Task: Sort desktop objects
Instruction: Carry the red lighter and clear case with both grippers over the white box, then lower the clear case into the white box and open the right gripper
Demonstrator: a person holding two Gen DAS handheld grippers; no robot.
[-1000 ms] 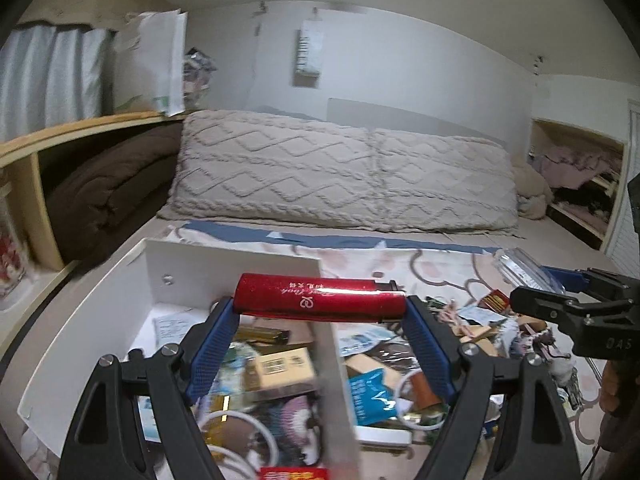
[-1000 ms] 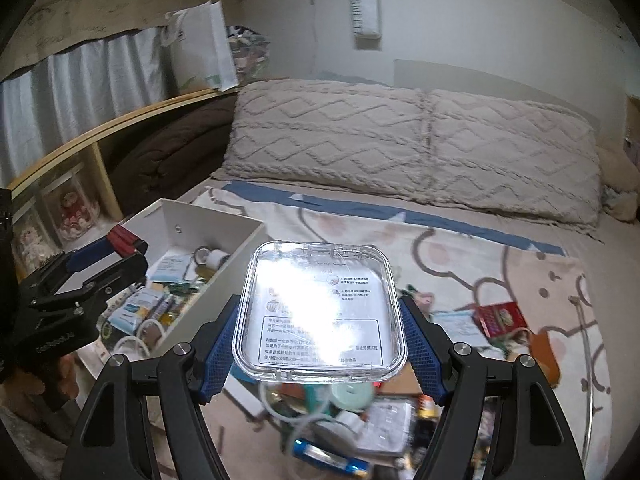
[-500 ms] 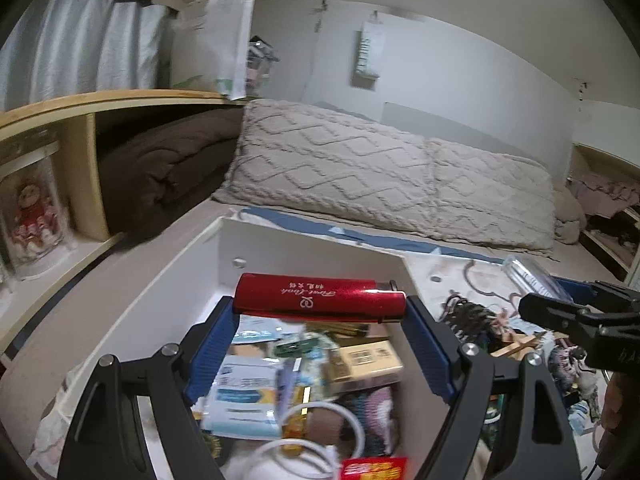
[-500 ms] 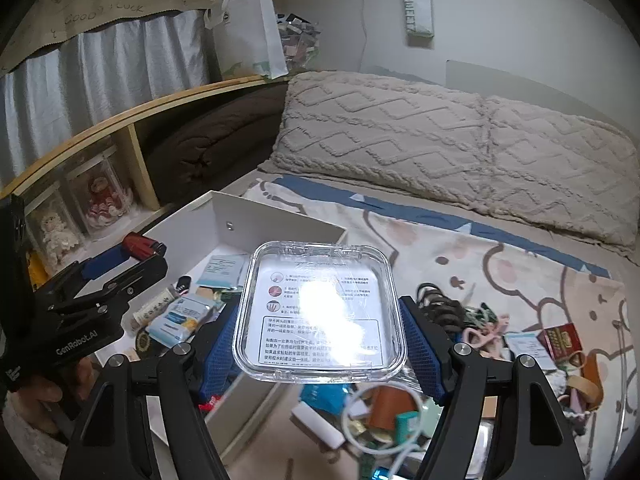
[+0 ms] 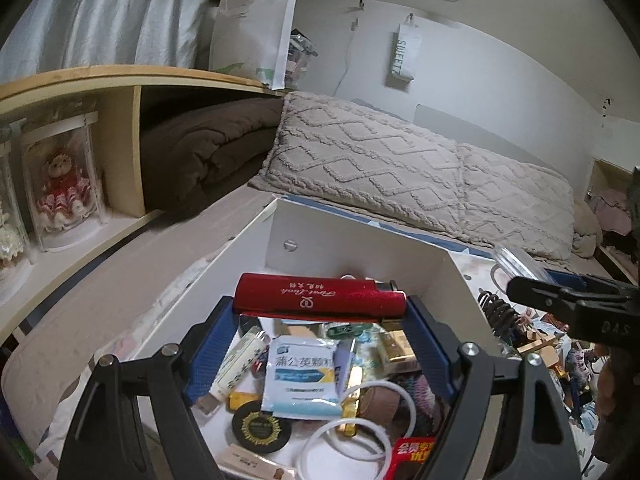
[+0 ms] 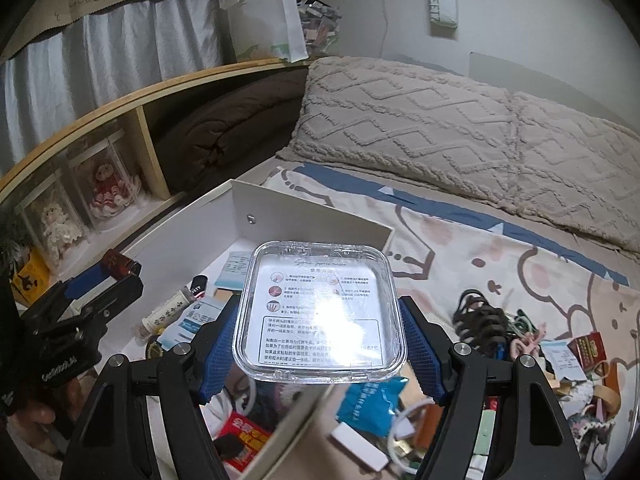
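My left gripper (image 5: 320, 312) is shut on a red lighter (image 5: 320, 297), held crosswise between its blue pads above the open white box (image 5: 360, 248). The box holds sachets, a tube, white rings and other small items. My right gripper (image 6: 322, 326) is shut on a clear plastic case (image 6: 320, 308) with a printed instruction sheet, hanging over the box's right wall (image 6: 320, 224). In the right wrist view the left gripper (image 6: 100, 284) shows at the left with the lighter's red end. In the left wrist view the right gripper (image 5: 560, 292) shows at the right with the case's edge.
The box sits on a bed with a patterned sheet (image 6: 460, 240). Loose clutter (image 6: 520, 332) lies on the sheet right of the box: black hair ties, a red packet, a blue sachet. Knitted pillows (image 5: 400, 168) lie behind. A wooden shelf (image 5: 120, 80) with dolls and a brown blanket runs along the left.
Both grippers have moved left with their loads. The lighter went from over the box's right wall to over its inside. The clear case went from over the loose clutter to over the box's right wall.
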